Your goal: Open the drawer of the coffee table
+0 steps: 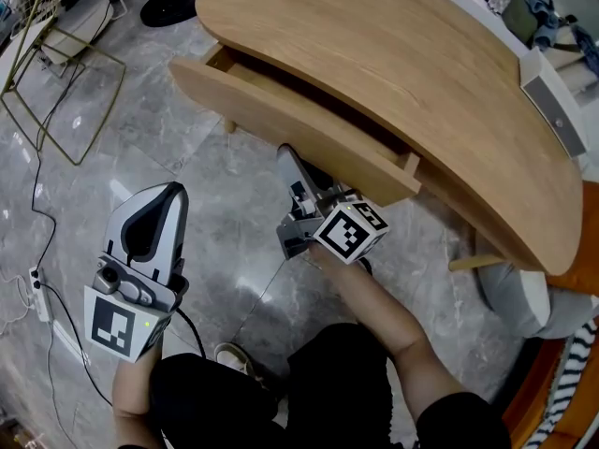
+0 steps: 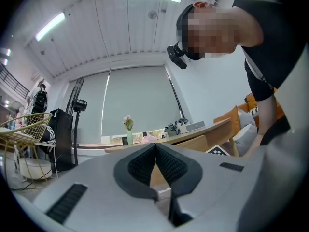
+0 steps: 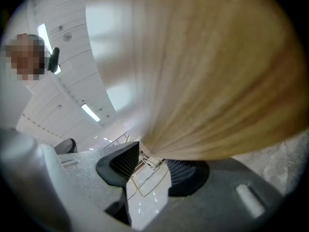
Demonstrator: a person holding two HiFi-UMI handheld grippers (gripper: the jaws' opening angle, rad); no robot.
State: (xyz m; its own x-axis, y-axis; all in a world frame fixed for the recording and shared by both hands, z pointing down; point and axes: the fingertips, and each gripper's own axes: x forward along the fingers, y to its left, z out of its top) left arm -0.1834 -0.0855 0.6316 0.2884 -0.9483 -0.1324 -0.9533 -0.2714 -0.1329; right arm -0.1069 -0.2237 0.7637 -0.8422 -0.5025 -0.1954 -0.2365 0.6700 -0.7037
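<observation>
Hanging nearest, low over the grey marble floor [image 1: 215, 223], the left tool [image 1: 167, 193] has its jaws pressed together with nothing between them, well apart from the furniture.

Further in, the right tool [image 1: 286, 152] reaches under the front panel of the drawer [image 1: 281, 124]. Its jaws stand partly apart. The gap between the pads shows only floor, and the panel's lower edge runs just over the tips, crossing the right-hand pad. Whether the tips touch the wood I cannot tell.

The drawer sits under the near edge of the curved wooden counter [image 1: 393, 54] and is pulled out part way. Only a narrow, shadowed strip of bare wood shows between the panel and the counter's edge, so whether anything lies deeper in cannot be told.

A white power strip [image 1: 39, 293] lies on the floor at the left. At the counter's far right end sits a grey box [image 1: 552, 110], with a dark bundle [image 1: 533, 17] beyond it. In the left gripper view, a gold wire basket [image 2: 29, 122] stands at the left, and farther back a slim vase [image 2: 129, 138] holds a pale sprig of flowers.
</observation>
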